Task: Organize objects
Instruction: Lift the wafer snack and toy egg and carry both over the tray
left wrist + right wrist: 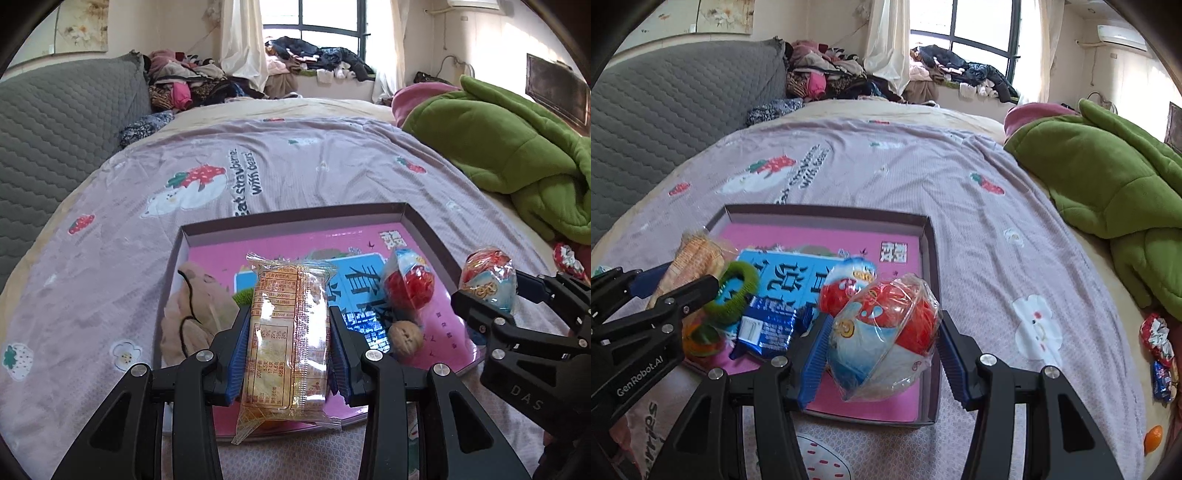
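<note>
Lilac strawberry-print bedding (295,173) carries a shallow box (424,225) with a pink printed floor. Over its near edge, the left gripper (288,347) has its blue pads pressed against both sides of a clear-wrapped biscuit packet (286,339). To the right, the right gripper (882,339) clamps a red-and-blue wrapped ball (886,332) above the box's near right corner. Another wrapped ball (410,284) and a walnut (405,336) lie inside the box.

left gripper (288,354): jaws clamped on load | right gripper (882,347): jaws clamped on load
</note>
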Demonstrator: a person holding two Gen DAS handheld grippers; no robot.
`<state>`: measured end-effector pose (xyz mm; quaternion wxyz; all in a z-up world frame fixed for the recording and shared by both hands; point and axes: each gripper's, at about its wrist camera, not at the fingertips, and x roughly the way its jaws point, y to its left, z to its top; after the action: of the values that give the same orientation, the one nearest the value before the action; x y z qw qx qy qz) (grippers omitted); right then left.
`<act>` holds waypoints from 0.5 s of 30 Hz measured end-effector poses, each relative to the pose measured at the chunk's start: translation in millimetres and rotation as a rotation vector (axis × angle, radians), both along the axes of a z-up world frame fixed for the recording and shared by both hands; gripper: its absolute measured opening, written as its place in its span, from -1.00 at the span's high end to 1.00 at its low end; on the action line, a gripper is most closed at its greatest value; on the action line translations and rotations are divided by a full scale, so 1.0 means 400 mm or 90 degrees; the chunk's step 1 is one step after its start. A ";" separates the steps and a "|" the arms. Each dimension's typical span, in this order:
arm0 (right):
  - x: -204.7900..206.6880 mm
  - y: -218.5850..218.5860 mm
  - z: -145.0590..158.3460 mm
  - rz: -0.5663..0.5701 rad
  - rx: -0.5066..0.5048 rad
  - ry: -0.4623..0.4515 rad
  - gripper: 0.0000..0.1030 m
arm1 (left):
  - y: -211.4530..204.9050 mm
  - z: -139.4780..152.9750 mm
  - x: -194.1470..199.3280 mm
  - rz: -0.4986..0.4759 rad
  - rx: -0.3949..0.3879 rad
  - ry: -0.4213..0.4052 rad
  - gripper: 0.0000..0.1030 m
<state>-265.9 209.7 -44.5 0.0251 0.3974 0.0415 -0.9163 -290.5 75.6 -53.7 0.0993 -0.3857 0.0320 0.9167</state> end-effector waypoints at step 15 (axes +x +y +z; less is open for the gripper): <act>-0.021 -0.010 -0.071 0.004 0.021 -0.025 -0.08 | 0.009 -0.061 -0.008 -0.005 -0.015 -0.028 0.21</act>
<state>-274.4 205.8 -72.9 0.0220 0.4158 0.0576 -0.9074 -293.7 79.1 -78.2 0.0988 -0.4069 0.0417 0.9072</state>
